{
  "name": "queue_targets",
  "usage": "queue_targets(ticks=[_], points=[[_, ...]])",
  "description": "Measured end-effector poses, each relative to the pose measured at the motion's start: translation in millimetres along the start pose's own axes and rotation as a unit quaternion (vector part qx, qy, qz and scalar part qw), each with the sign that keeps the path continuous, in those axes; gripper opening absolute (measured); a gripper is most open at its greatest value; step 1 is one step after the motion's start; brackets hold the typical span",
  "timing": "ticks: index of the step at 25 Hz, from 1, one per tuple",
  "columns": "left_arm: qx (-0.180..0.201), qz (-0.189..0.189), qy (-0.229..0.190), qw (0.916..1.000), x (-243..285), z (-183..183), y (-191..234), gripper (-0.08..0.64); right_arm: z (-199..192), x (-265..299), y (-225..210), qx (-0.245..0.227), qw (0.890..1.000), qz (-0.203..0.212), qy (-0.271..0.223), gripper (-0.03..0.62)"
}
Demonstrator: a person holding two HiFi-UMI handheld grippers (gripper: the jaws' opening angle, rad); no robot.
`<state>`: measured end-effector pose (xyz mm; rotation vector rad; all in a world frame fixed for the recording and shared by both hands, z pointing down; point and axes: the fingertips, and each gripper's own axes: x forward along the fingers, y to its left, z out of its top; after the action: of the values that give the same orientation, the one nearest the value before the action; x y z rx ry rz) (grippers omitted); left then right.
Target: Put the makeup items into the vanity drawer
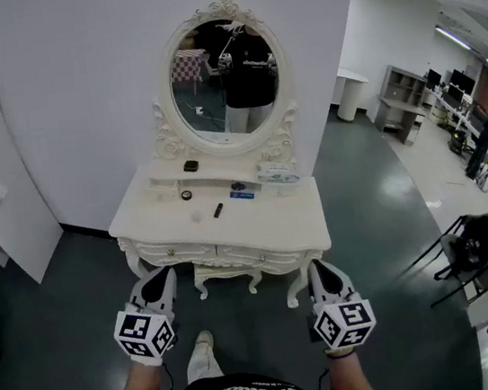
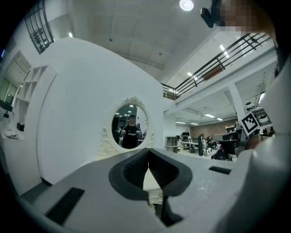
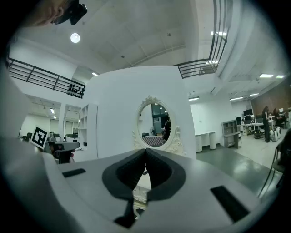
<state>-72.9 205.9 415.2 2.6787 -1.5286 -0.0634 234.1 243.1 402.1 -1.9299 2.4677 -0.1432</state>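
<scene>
Well — L gripper (image 1: 163,276) & R gripper (image 1: 318,267) both closed, empty — near vanity (image 1: 162,222), not touching.

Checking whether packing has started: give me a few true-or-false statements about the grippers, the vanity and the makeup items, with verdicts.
1. The left gripper is shut and empty. True.
2. The right gripper grips a makeup item. False: it is shut on nothing.
3. A vanity drawer stands open. False: the drawer fronts look closed.
4. Makeup items, such as a black tube, lie on the vanity top. True.
</scene>
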Motion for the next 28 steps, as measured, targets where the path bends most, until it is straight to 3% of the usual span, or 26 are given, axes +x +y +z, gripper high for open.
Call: queue_targets(ticks=[17,28], points=[[0.012,-0.006,-0.007,0.9999,-3,11,-11,0.006,5,-14,-7,0.003,1.000,-0.013,-0.021,-0.006],[0.008,0.005,0.000,1.0000,-10,4,-2,0.006,-5,-7,3,0.014,1.000,0.003,-0.007,-0.005]])
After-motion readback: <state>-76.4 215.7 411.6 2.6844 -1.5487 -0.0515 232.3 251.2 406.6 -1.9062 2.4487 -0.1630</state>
